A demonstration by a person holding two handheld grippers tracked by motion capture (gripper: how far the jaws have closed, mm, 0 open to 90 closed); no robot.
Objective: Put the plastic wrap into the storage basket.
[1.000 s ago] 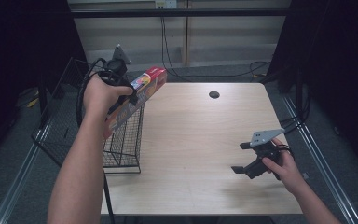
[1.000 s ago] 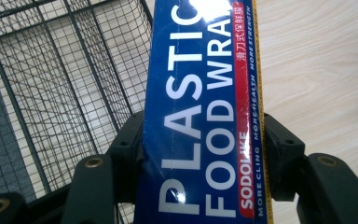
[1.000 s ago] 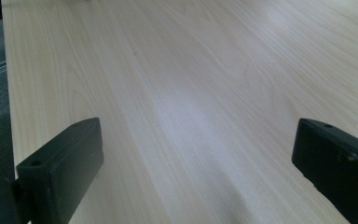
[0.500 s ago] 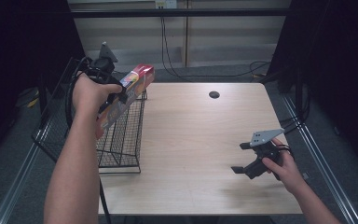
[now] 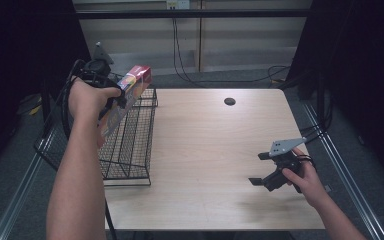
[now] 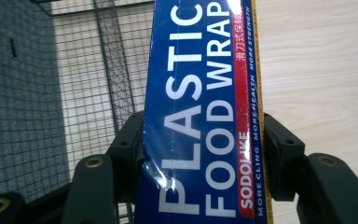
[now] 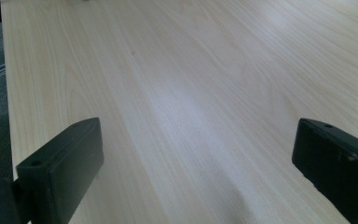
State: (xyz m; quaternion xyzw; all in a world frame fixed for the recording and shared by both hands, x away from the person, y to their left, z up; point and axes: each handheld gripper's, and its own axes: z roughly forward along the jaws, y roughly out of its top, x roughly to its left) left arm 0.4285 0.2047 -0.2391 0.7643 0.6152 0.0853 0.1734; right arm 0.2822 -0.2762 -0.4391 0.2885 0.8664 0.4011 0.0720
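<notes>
- The left claw [image 5: 111,102] pinches the wrap box [image 6: 205,116] across its narrow width, both jaws pressed to its sides.
- The box hangs tilted over the wire basket [image 5: 130,145] at the table's [image 5: 215,150] left edge; its long axis slopes down into the basket, red end uppermost.
- The right claw [image 5: 266,170] rests spread and empty on the table, well apart from the basket; the left hand looks the one to lower the box.

Both hand-held grippers black w/ trailing cables (right hand-held gripper [image 5: 261,169] carries grey three-cornered plate); forearms bare.
</notes>
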